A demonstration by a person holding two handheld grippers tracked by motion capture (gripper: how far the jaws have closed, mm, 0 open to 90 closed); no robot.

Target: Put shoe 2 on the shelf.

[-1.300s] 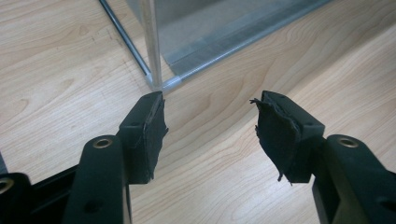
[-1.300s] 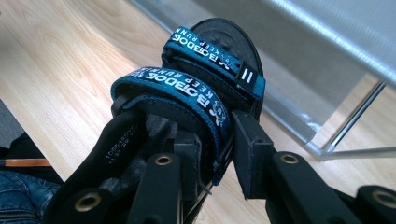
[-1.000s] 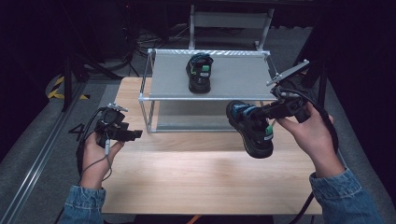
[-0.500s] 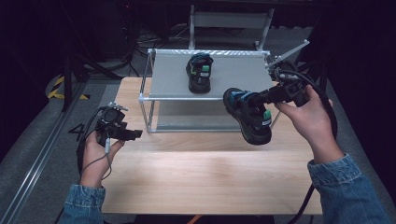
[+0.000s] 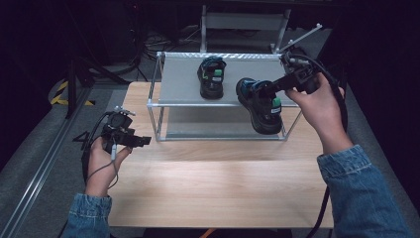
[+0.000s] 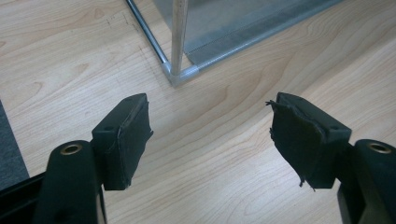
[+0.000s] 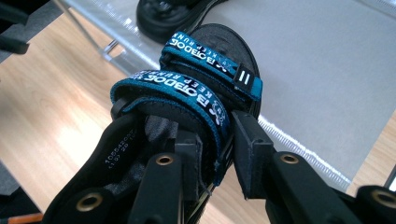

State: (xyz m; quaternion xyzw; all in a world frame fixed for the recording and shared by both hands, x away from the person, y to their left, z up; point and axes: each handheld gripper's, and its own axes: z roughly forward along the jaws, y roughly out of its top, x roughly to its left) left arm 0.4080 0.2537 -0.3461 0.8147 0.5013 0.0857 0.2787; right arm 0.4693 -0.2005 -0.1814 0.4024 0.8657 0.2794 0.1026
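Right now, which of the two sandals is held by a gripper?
The right-hand sandal, clamped at its strap by the right gripper. The other sandal rests alone on the shelf.

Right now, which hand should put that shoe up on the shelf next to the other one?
Right. The right gripper already grips the shoe by its strap, beside the shelf. The left gripper is open over the table.

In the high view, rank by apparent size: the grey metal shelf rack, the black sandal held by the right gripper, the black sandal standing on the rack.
1. Grey metal shelf rack.
2. Held black sandal, though raised nearer the camera.
3. Standing black sandal.
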